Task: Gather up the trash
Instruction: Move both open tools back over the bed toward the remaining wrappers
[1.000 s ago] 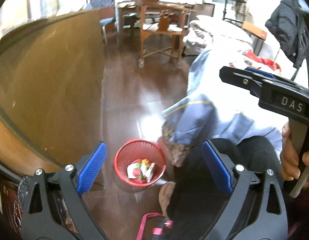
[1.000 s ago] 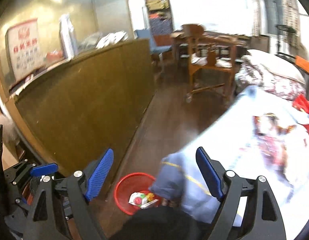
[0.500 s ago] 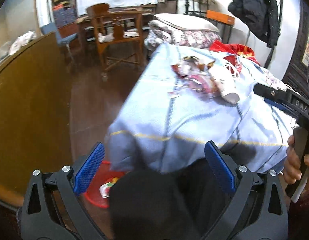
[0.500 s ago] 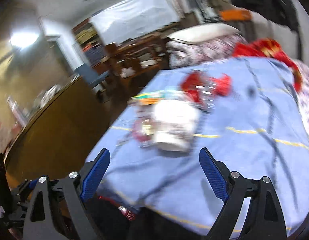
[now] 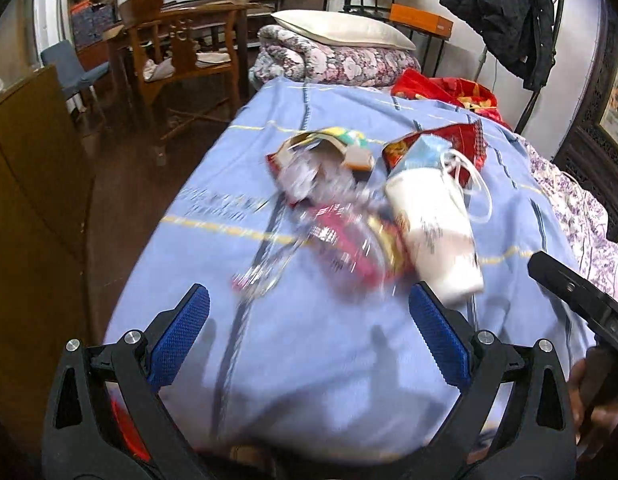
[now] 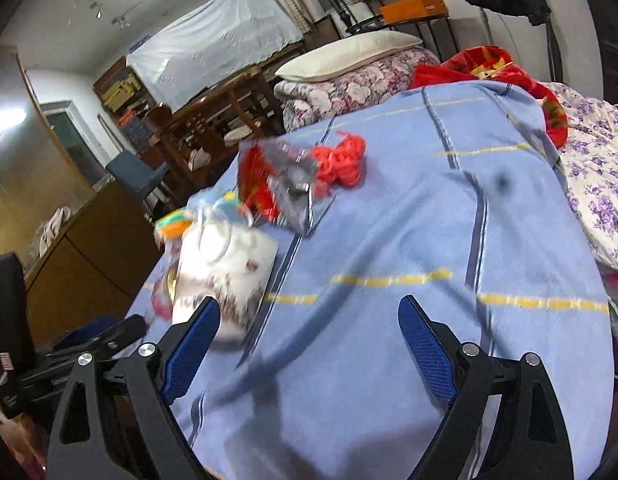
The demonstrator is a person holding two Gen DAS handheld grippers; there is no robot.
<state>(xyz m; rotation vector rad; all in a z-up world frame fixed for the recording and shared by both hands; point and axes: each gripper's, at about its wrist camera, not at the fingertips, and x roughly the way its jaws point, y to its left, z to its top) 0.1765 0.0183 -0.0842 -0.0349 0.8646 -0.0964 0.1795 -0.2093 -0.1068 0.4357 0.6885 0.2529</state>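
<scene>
Blue sheet, trash heaped in the middle

Blue cloth (image 5: 349, 340) with yellow and dark stripes covers the bed, and the trash lies in a loose heap on it. From the left wrist view the heap sits ahead of the left gripper (image 5: 309, 336), whose blue pads are spread wide with nothing between them. A white cup (image 5: 433, 232) lies on its side at the right of the heap, near the right pad. Blurred wrappers (image 5: 341, 236), pink, red and clear, touch the cup on its left. A red packet (image 5: 441, 148) lies behind the cup, farther away.

From the right wrist view the right gripper (image 6: 309, 344) is likewise wide open and holds nothing. The cup (image 6: 225, 276) is at its left, just beyond the left pad. Farther off lie a red and clear wrapper (image 6: 277, 184) and an orange-red crumpled thing (image 6: 343, 160), perhaps netting; blur hides the detail.

A pillow (image 5: 341, 30) rests on a folded quilt (image 5: 333, 62) at the far end, with a wooden chair (image 5: 177, 48) far left
</scene>
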